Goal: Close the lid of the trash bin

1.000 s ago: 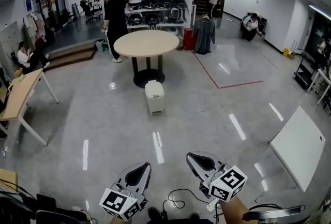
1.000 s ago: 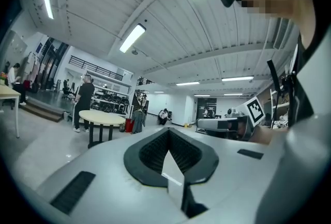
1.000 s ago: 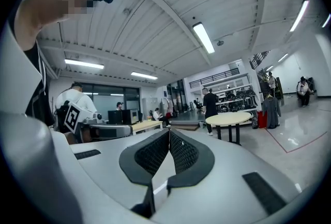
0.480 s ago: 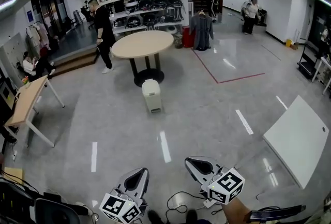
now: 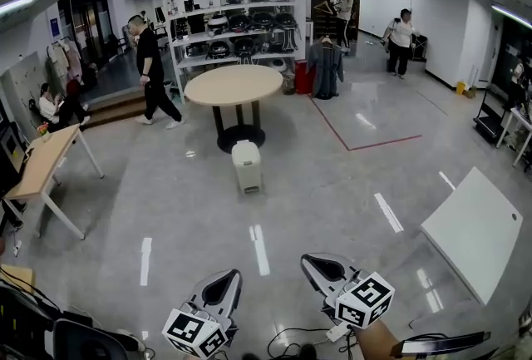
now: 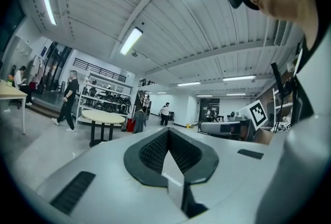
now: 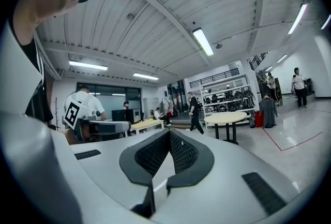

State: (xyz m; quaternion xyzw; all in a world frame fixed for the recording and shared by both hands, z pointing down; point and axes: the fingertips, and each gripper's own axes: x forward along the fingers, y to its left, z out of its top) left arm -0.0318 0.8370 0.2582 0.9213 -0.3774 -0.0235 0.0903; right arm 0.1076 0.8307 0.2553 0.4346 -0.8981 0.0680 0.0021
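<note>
A small white trash bin (image 5: 247,165) stands on the grey floor in front of a round table, far ahead of me in the head view. Its lid looks down, though it is too small to be sure. My left gripper (image 5: 219,287) and right gripper (image 5: 322,268) hang low at the bottom of that view, several steps short of the bin. Both are shut with nothing between the jaws. In the left gripper view the left gripper (image 6: 168,132) has its black pads meeting at the tip. The right gripper (image 7: 169,132) looks the same in its own view.
The round beige table (image 5: 233,85) stands just behind the bin, with shelves (image 5: 241,26) beyond it. A wooden desk (image 5: 37,163) is at the left and a white board (image 5: 470,232) lies at the right. A person in black (image 5: 150,71) walks at the back left. Cables (image 5: 291,340) trail by my feet.
The person in black has walked leftwards behind the table. The view has shifted a little, and the bin sits slightly higher in it. Both grippers stay low and shut.
</note>
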